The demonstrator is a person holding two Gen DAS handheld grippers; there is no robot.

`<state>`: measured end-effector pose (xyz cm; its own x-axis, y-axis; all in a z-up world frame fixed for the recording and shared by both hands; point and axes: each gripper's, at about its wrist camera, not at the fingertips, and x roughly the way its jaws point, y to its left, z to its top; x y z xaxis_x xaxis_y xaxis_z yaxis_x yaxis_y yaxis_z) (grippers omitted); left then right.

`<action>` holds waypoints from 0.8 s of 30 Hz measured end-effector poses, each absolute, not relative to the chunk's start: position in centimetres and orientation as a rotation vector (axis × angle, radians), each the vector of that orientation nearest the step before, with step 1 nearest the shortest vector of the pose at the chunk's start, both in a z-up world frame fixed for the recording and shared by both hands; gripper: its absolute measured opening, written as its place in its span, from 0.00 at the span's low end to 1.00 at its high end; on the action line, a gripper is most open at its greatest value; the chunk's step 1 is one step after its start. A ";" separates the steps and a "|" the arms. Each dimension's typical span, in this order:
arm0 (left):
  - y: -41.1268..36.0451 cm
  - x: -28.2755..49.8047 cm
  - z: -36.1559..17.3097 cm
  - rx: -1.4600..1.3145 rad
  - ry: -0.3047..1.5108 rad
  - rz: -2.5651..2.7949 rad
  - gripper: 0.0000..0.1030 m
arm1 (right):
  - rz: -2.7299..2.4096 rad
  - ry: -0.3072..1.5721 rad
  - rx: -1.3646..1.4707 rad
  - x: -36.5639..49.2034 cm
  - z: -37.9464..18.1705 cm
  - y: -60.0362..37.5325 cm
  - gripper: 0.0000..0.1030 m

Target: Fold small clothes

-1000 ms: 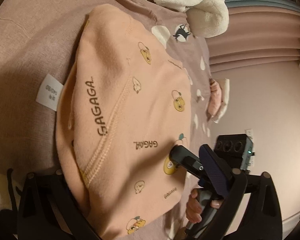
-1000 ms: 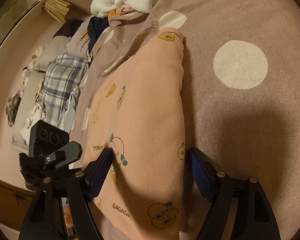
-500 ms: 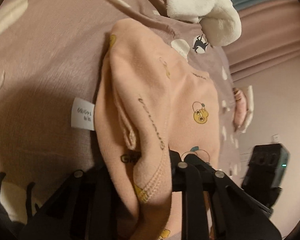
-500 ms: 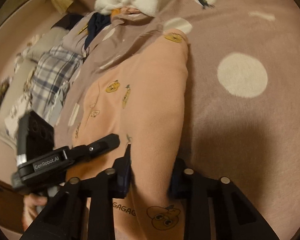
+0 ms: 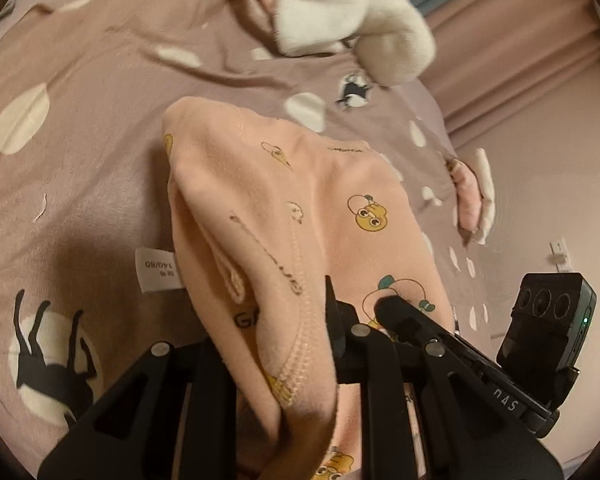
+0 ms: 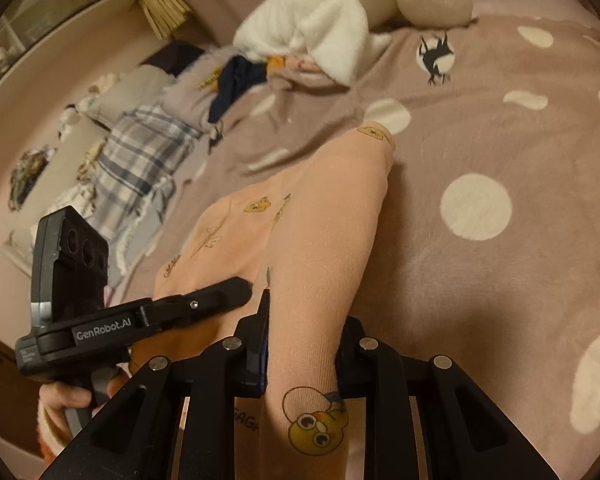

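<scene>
Here, in my left wrist view, my left gripper (image 5: 276, 344) pinches the near edge of the peach garment (image 5: 300, 208), bunched above the mauve bedspread (image 5: 80, 160). In my right view, my right gripper (image 6: 304, 344), jaws closing, clamps its right fold.

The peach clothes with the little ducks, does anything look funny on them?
Yes. A white size tag sticks out from the side of the peach garment, beside a raised seam, so it may be inside out.
</scene>
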<state>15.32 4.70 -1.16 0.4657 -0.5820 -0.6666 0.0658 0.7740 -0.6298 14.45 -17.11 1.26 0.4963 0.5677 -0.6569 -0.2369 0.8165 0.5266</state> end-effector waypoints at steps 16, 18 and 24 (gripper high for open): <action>-1.1 9.8 1.3 -0.378 1.025 -0.482 0.18 | 0.447 0.890 0.359 8.7 3.0 -20.1 0.23; -1.7 9.5 1.2 -0.375 1.032 -0.492 0.18 | 0.436 0.891 0.360 8.2 3.0 -20.4 0.23; -3.3 8.1 0.5 -0.327 1.045 -0.509 0.18 | 0.406 0.899 0.341 6.6 2.6 -21.2 0.23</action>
